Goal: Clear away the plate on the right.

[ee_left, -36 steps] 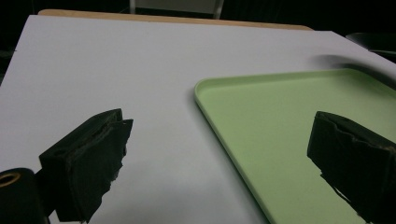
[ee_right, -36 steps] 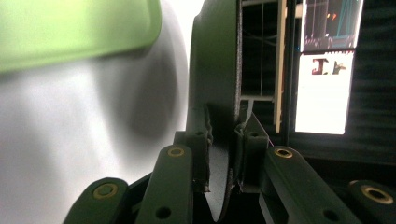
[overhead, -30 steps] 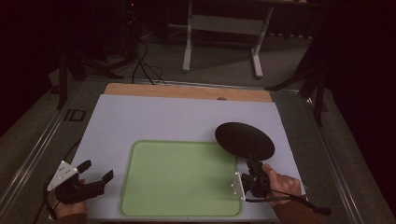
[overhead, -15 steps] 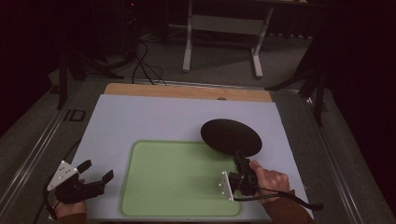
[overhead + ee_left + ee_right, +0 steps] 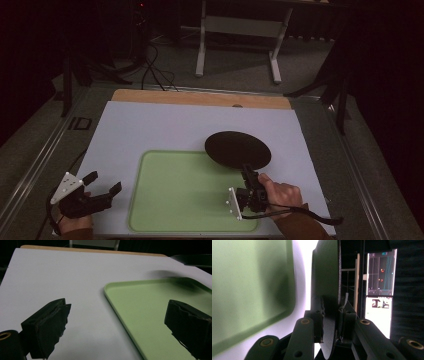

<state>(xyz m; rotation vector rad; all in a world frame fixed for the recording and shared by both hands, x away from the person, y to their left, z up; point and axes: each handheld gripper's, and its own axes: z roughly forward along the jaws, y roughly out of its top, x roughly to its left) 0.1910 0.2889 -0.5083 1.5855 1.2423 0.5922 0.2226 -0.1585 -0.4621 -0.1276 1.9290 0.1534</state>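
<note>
High view, from the left: the left tool (image 5: 102,191) rests at the near left corner of the tabletop (image 5: 150,125), held in a hand (image 5: 70,220) that comes in from the bottom edge. Its jaws stand wide apart with nothing between them, and they point toward the green tray (image 5: 180,195). The grey three-cornered plate sits on top of the tool. In the left gripper view the two black pads (image 5: 47,325) sit far apart, one over the pale tabletop (image 5: 62,277) and the other over the green tray (image 5: 140,305), whose near rim runs between them.

The tray lies flat on the near middle of the pale sheet that covers the tabletop, and its surface is bare.

Farther right, a black plate (image 5: 238,149) hangs over the tray's far right corner, partly over the tray and partly over the pale sheet. The right tool (image 5: 248,172) grips the plate by its near rim, and the right hand (image 5: 280,195) holds the tool just right of the tray's right edge. A cable trails off to the right from it. In the right gripper view the plate (image 5: 325,285) is seen edge-on, upright in the picture, with its rim pinched between the two pads; the jaws are narrow and closed on that rim. The tray (image 5: 249,285) shows beside it there.

A wooden strip (image 5: 200,97) borders the far edge of the tabletop.
</note>
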